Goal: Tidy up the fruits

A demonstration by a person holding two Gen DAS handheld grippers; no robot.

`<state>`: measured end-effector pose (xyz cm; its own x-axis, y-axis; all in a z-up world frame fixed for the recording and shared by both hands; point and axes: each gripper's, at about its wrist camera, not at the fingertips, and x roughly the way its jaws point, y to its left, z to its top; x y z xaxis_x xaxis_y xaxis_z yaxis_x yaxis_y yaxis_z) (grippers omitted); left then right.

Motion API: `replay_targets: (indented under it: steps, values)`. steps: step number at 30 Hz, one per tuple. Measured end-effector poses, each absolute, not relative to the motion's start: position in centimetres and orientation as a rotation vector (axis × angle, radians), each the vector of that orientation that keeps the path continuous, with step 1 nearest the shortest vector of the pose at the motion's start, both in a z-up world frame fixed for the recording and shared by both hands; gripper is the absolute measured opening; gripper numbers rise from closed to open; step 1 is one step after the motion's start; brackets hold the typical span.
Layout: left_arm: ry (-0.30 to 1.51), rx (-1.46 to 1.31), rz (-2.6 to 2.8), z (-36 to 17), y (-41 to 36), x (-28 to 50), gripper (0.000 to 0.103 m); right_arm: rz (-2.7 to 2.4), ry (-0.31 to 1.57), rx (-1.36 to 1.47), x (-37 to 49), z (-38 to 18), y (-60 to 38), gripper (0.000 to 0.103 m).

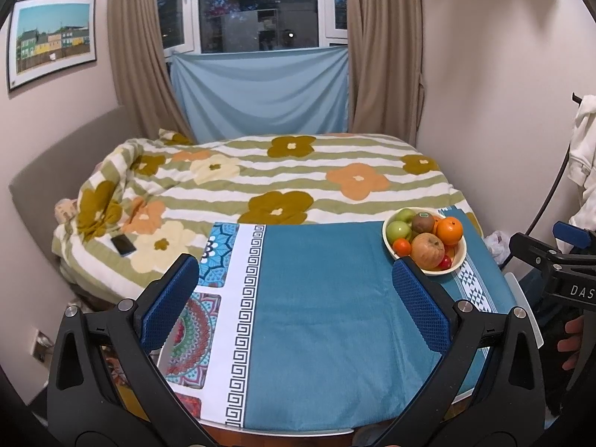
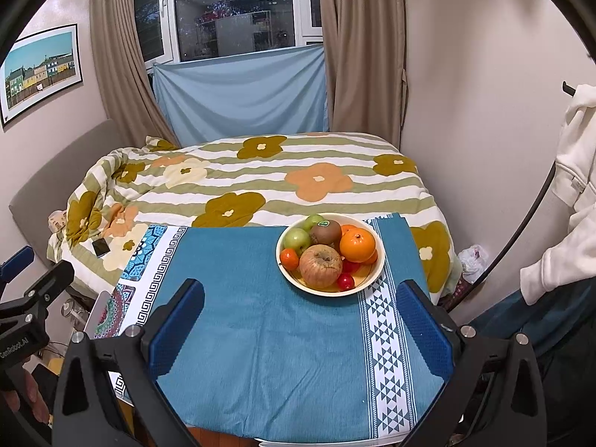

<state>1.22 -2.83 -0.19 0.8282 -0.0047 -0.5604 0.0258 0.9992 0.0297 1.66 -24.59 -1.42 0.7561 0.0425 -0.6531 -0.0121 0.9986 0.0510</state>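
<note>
A cream bowl (image 2: 374, 275) stands on the blue cloth at the table's far right; it also shows in the left wrist view (image 1: 461, 257). It holds a large reddish apple (image 2: 321, 265), an orange (image 2: 357, 246), a kiwi (image 2: 326, 231), two green apples (image 2: 297, 238), a small tangerine (image 2: 289, 257) and small red fruits (image 2: 345, 281). My right gripper (image 2: 300, 298) is open and empty, just in front of the bowl. My left gripper (image 1: 296, 279) is open and empty over the cloth, left of the bowl.
The table's blue cloth (image 2: 260, 335) has patterned white bands. A bed with a flowered quilt (image 2: 260, 178) lies right behind the table, with a phone (image 1: 123, 244) on it. Walls and curtains close the room; white clothing (image 2: 573, 186) hangs at right.
</note>
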Motion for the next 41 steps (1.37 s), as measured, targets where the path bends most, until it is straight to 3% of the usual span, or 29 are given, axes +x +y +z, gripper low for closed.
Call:
replay_targets:
  steps: [41]
  values:
    - [0.568,0.041,-0.011,-0.6,-0.6,1.5,0.103,0.019,0.711,0.048,1.4,-1.1,-24.8,0.103]
